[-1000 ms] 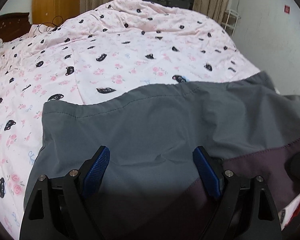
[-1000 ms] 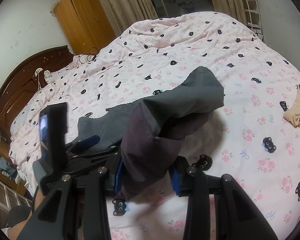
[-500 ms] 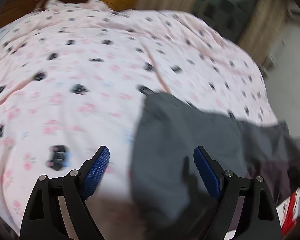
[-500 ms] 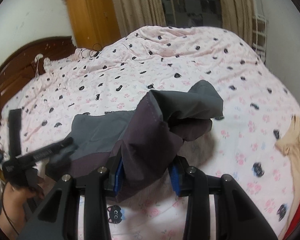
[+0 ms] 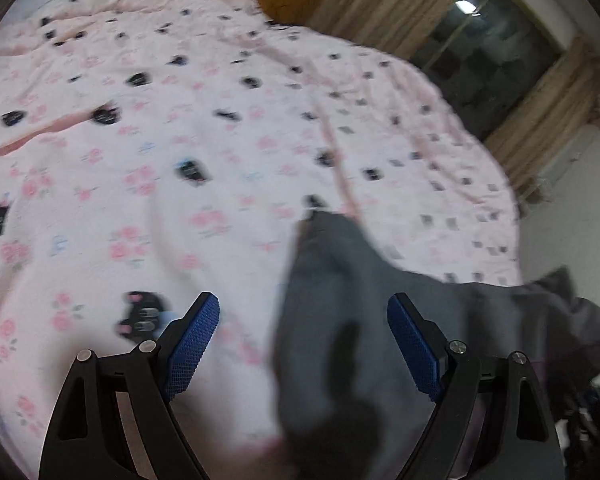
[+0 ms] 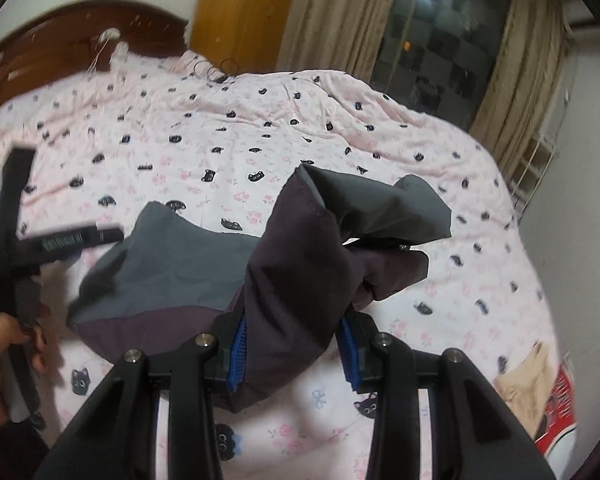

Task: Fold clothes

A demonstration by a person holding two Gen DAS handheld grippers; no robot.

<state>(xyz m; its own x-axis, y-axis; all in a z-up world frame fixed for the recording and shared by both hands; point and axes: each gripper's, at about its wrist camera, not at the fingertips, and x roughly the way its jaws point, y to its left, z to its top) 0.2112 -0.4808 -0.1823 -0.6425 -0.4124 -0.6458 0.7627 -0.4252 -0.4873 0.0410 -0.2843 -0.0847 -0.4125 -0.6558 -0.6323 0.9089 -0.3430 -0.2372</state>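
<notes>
The left wrist view is smeared by motion: the black cat-face prints on the pink floral bedspread are blurred to dark smudges. The near end of the grey and dark purple fabric garment is lost in shadow at that view's lower edge, and its far end is cut off to the right of the bedspread. In the right wrist view, the blue pads of the right gripper are mostly covered by bunched purple cloth. Left of the garment, the black left gripper is blurred and cropped, its lettering unreadable. A beige cloth and a red object, right of the bedspread, are cut off and cannot be identified.
</notes>
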